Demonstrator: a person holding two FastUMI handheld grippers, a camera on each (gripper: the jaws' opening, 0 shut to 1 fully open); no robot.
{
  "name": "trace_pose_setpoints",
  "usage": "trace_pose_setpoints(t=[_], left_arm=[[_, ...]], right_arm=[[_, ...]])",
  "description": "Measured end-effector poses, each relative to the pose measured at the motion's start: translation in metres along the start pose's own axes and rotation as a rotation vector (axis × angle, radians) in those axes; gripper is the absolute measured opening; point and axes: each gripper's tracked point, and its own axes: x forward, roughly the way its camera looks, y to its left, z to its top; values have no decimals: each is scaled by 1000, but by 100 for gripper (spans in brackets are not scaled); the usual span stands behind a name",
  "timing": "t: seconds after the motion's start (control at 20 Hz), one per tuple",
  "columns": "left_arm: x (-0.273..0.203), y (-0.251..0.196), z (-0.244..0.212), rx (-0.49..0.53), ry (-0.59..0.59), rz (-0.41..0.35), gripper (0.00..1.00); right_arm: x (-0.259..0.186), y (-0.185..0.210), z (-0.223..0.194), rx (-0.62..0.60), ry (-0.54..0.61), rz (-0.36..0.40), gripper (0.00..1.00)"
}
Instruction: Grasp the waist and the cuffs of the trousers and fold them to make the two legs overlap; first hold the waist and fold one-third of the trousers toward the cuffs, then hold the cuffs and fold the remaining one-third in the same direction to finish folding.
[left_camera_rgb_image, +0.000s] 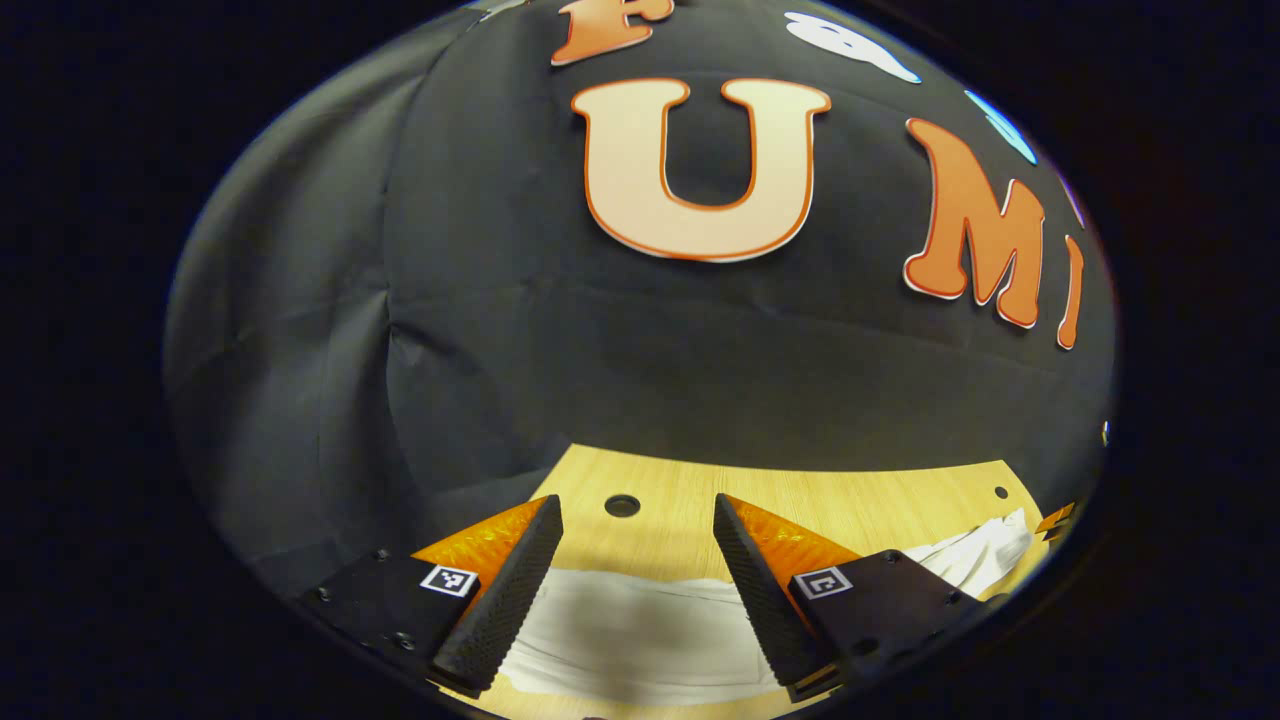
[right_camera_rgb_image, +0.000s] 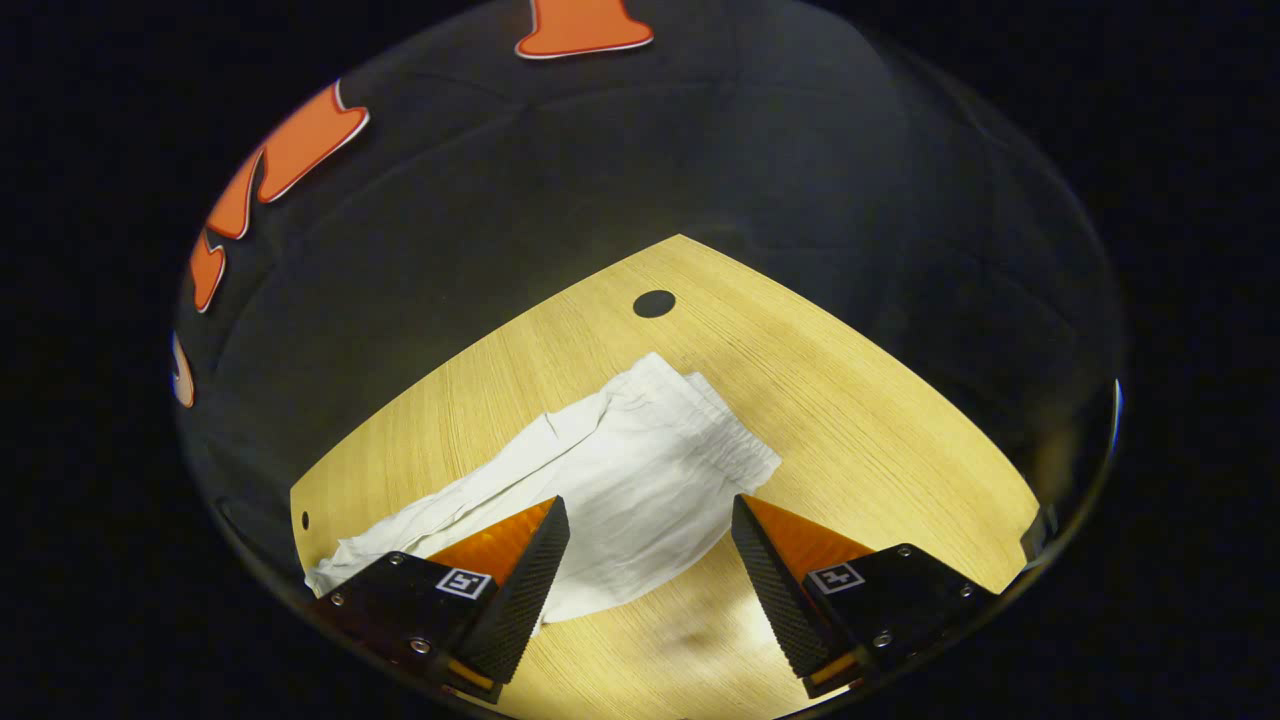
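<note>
White trousers (right_camera_rgb_image: 620, 470) lie flat on the wooden table (right_camera_rgb_image: 850, 400). In the right gripper view their elastic waist (right_camera_rgb_image: 735, 435) points to the far right and the legs run off to the near left. My right gripper (right_camera_rgb_image: 650, 515) hangs open above the seat of the trousers, touching nothing. In the left gripper view a stretch of the white trousers (left_camera_rgb_image: 640, 630) lies below and between the fingers, with more cloth bunched at the right (left_camera_rgb_image: 985, 555). My left gripper (left_camera_rgb_image: 638, 510) is open too, holding nothing.
The table (left_camera_rgb_image: 850, 510) has a round cable hole (left_camera_rgb_image: 622, 505) near its far edge, the hole (right_camera_rgb_image: 654, 303) lying beyond the waist in the right gripper view. The booth's black cloth wall stands close behind the table.
</note>
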Motion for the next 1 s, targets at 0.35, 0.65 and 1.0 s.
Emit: trace_pose_setpoints(t=[0.35, 0.65, 1.0], left_arm=[[-20, -13, 2, 8, -45, -20, 100], [-22, -24, -1, 34, -42, -6, 99], [-20, -32, -17, 19, -3, 21, 99]], right_arm=[[30, -30, -3, 205, 70, 8, 99], [61, -40, -1, 321, 97, 18, 98], [73, -60, 2, 373, 98, -11, 75]])
